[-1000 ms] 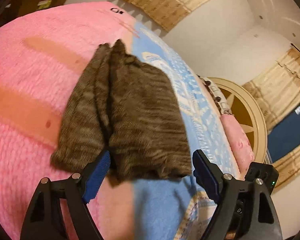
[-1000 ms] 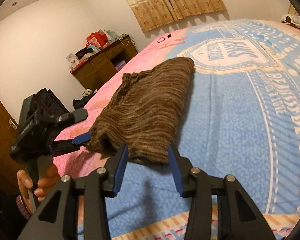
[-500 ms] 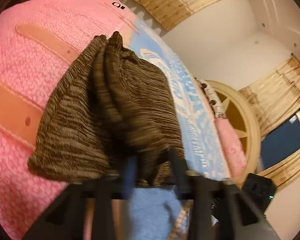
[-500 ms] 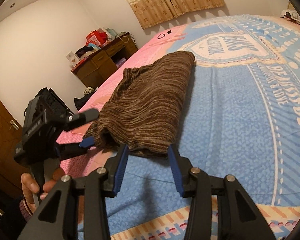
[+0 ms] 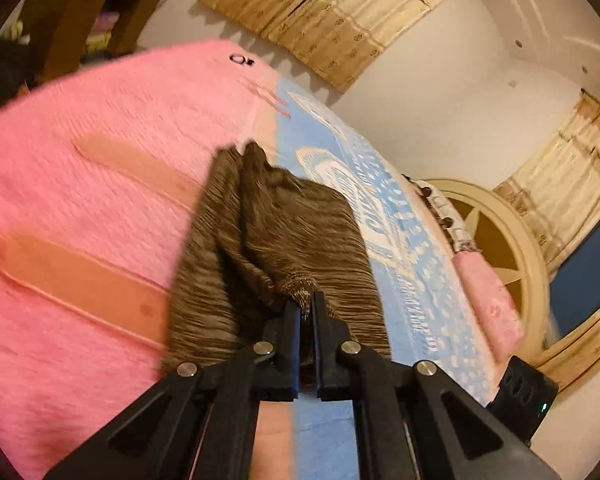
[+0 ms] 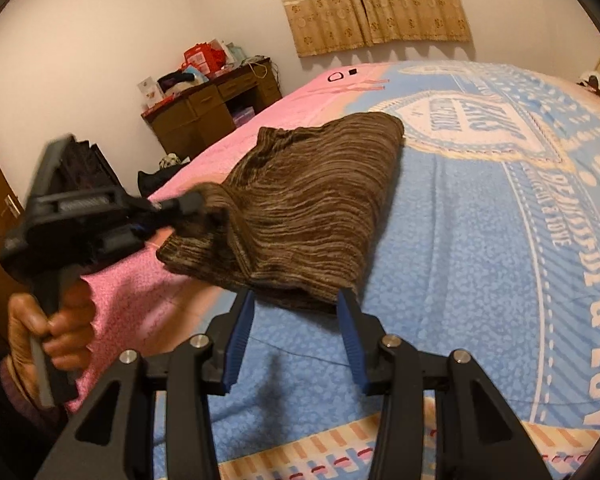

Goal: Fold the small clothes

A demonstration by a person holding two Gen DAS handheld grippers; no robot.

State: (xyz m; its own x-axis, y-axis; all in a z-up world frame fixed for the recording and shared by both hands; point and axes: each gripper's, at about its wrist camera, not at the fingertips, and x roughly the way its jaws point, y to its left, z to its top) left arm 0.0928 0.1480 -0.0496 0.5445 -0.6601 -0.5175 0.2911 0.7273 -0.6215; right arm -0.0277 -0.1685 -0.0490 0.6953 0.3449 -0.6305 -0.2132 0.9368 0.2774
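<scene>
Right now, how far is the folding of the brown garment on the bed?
Done: the brown striped knit garment already lies doubled into a narrow pile on the bedspread. In hand: the left gripper is shut on its near edge, lifting that corner. The right gripper is open at the near hem, gripping nothing yet. Left: the right side's grasp, then folding the near end over.
</scene>
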